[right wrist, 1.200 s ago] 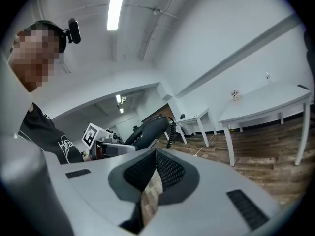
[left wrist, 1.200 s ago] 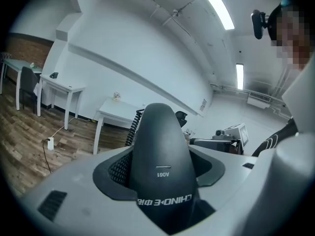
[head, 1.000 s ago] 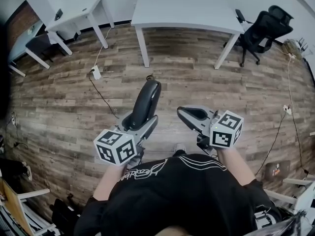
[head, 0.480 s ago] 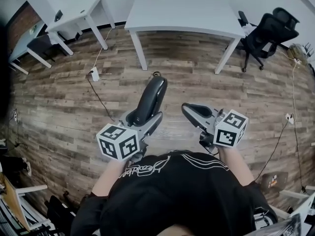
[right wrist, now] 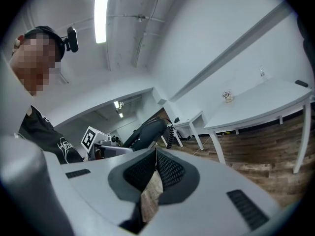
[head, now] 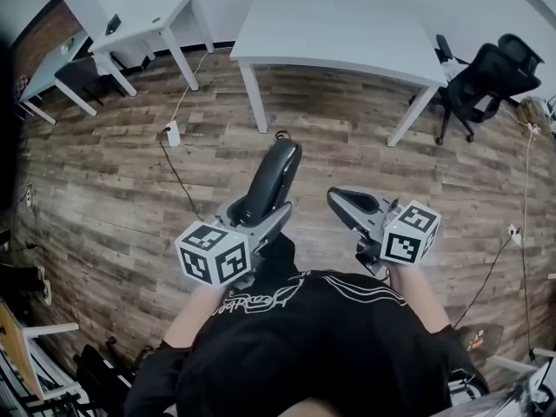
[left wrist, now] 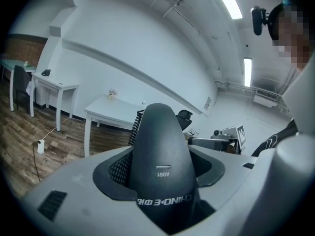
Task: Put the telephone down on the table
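Observation:
A black telephone handset (head: 271, 179) stands out forward and upward from my left gripper (head: 261, 212), which is shut on its lower end. In the left gripper view the handset (left wrist: 160, 161) fills the gap between the jaws, and its coiled cord (left wrist: 135, 128) hangs behind it. My right gripper (head: 346, 201) is to the right at the same height, shut with nothing in it; its pads meet in the right gripper view (right wrist: 153, 173). Both are held over wooden floor, short of the white table (head: 339, 26) ahead. The handset (right wrist: 145, 132) also shows from the right gripper view.
A black office chair (head: 488, 66) stands right of the table. A smaller white desk (head: 139, 20) is at the far left, with a power strip (head: 174, 133) and cable on the floor near it. Wooden floor lies between me and the table.
The table and floor have shifted in the head view as the person steps toward the table. Both grippers keep their pose; the handset stays held.

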{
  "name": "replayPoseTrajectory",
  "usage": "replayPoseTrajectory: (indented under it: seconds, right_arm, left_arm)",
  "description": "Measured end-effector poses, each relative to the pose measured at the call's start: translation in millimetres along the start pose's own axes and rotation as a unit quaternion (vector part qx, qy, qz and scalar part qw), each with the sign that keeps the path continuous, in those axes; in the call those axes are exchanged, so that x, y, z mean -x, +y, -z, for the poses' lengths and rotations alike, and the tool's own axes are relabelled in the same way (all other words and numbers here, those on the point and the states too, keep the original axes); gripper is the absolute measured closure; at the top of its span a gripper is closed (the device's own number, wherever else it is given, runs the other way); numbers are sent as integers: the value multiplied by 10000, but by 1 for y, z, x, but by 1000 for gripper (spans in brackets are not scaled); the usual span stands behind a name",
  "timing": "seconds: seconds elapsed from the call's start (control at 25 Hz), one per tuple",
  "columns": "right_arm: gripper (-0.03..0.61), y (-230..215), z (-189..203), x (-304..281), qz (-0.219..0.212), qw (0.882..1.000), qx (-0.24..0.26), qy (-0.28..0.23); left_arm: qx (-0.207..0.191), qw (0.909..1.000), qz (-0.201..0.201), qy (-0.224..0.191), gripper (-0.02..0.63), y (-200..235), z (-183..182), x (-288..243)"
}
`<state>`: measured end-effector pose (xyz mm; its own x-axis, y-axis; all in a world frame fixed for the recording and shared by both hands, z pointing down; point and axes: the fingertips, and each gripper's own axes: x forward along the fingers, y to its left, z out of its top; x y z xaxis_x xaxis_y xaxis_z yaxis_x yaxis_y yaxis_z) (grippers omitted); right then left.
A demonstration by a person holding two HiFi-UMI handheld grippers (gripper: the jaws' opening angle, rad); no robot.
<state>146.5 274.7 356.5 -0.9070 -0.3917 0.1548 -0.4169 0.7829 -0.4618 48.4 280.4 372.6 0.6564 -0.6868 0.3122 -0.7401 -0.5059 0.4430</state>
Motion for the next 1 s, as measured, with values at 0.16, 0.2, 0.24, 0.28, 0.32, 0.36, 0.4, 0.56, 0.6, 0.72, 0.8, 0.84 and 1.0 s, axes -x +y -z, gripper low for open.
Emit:
replayPoseTrajectory:
  seconds: [0.16,0.2,0.24,0.28,0.32,0.36,0.4,0.56,0.6,0.72,0.8,0.84,1.0]
  right_arm:
    - [539,-31,-12,-28,71,9999,-47,92]
    - [540,-41,-17,-36,85,9999,-74,92]
    - [540,-51,-23,-45,102,9999,-99,95]
    - [540,-61,-28,-55,122,9998,-122,104]
    - [540,-72,-33,-66,144,9997,-147,115]
    - [540,-82,-38,-77,167,9996,-178,125]
    - [539,-92,-44,-88,189,9995,-218,131]
    - [540,-131,-67,-136,260,9989,-357,179]
    - [540,-141,-73,-149,271,9987,-377,203]
    - [540,-170,-92,-187,291,9983,-434,269]
    - [540,-188,-104,-212,313,9980,-444,312]
    - [540,-197,-110,-224,324,9980,-438,330]
    - [539,-221,-132,-269,325,9981,-363,370]
  left_arm:
    - [108,9999,24,-8,325,36,-19,-25]
    - [115,9999,31,4,325,46,-26,-33]
    - [110,9999,40,18,325,57,-33,-42]
    - [103,9999,50,32,325,68,-42,-49]
    - [100,9999,61,48,325,79,-50,-57]
    - [108,9999,72,68,325,91,-57,-64]
    - [124,9998,83,99,325,104,-65,-71]
    - [113,9995,90,275,325,156,-97,-99]
    - [112,9995,83,290,325,170,-107,-106]
    - [171,9994,35,293,325,214,-133,-122]
    - [180,9994,-27,284,325,243,-148,-131]
    - [177,9994,-57,280,325,256,-155,-135]
    - [203,9993,-106,294,325,303,-179,-148]
